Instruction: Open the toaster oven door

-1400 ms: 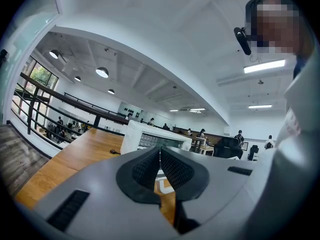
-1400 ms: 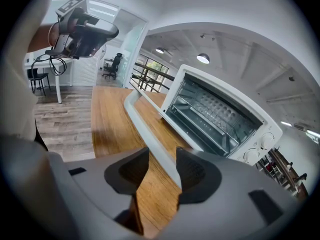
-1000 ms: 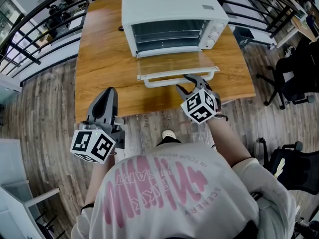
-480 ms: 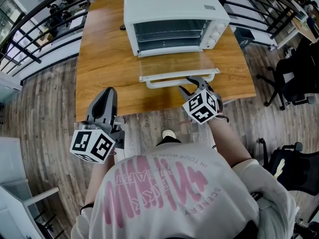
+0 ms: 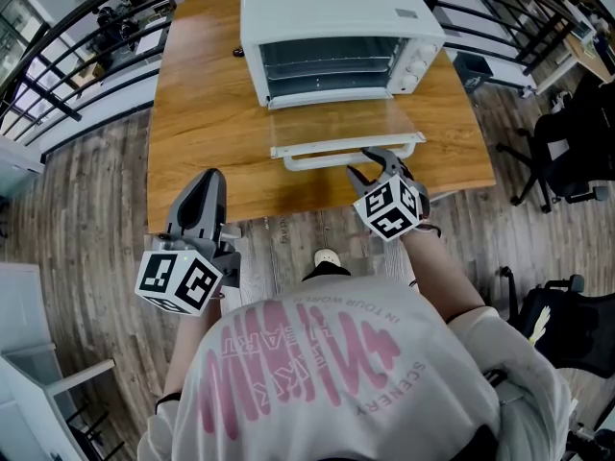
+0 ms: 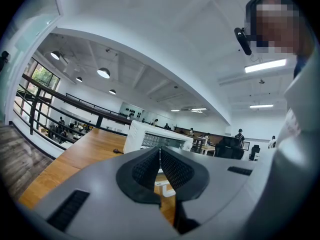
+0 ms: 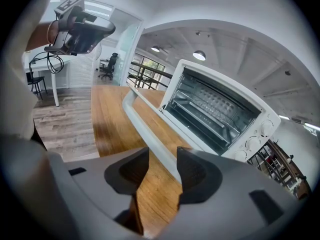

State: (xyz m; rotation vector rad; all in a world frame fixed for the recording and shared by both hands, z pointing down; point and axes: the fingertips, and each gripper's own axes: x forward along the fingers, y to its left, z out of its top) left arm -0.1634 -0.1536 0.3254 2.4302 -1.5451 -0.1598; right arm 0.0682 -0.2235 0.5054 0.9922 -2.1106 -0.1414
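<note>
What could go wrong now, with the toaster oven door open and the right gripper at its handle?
The right gripper has its jaws apart around the door handle; pulling away crookedly might snag it and swing the door or shift the toaster oven. The open door reaches near the edge of the table, so the person could bump it.

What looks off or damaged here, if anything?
Nothing stands out. The white toaster oven sits square on the wooden table, its glass door lowered flat and intact, with no spills. The right hand-held gripper is open at the door's white handle.
</note>
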